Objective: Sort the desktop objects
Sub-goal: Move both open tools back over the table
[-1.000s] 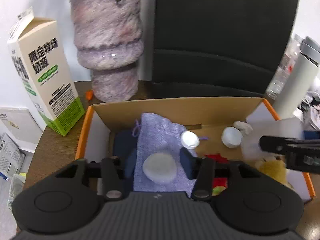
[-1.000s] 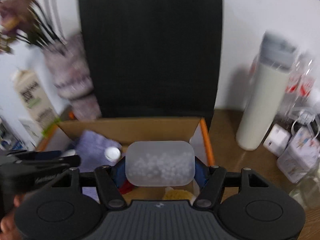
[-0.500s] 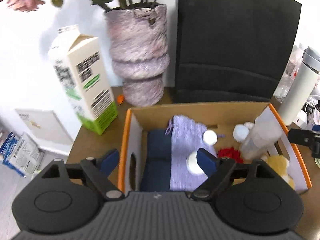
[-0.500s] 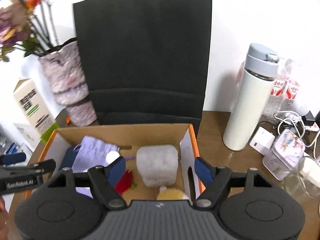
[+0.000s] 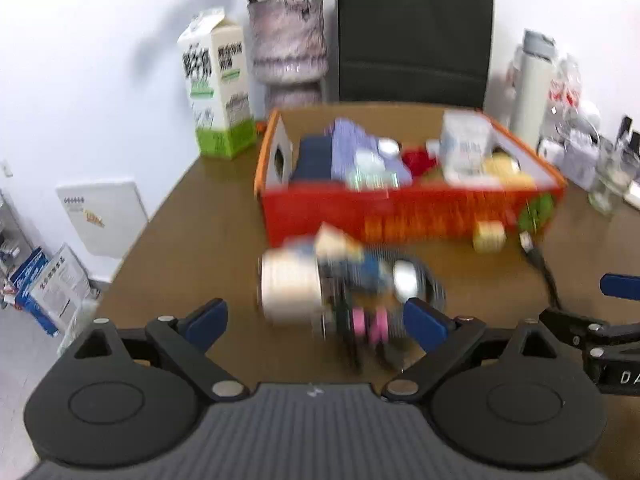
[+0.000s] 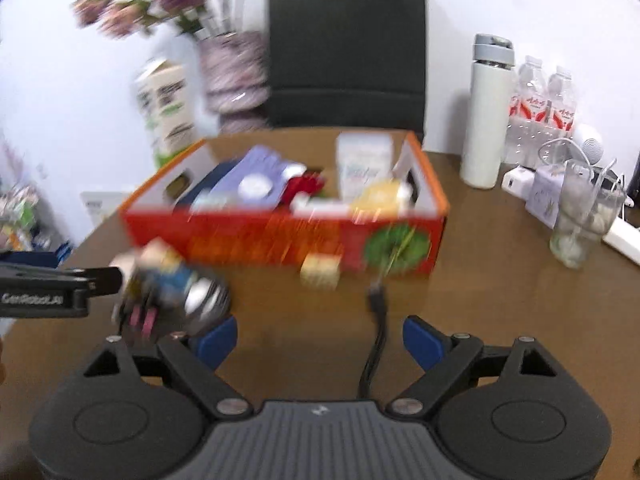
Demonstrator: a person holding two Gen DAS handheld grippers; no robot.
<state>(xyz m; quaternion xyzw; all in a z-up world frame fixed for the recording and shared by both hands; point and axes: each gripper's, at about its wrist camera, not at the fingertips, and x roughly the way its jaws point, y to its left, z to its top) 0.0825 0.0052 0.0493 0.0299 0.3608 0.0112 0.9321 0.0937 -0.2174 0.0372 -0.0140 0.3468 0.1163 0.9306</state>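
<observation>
Orange box (image 5: 400,212) at frame centre holding purple pouch (image 5: 352,148), navy cloth (image 5: 314,158), white tub (image 5: 464,148), left gripper (image 5: 316,320) and right gripper (image 6: 320,338) opening, both empty

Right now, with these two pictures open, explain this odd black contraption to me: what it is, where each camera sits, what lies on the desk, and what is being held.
No robot here: a person holds a hand-held two-finger gripper in each hand, each with a camera looking along its blue-tipped fingers. One picture comes from the left gripper, the other from the right gripper. Both have their jaws opening and hold nothing.

On the brown desk stands an orange box already filled with small things. In front of it lie a blurred pile of small items, a small cube and a black cable. Behind are a milk carton, a vase, a black chair and a white flask.
</observation>
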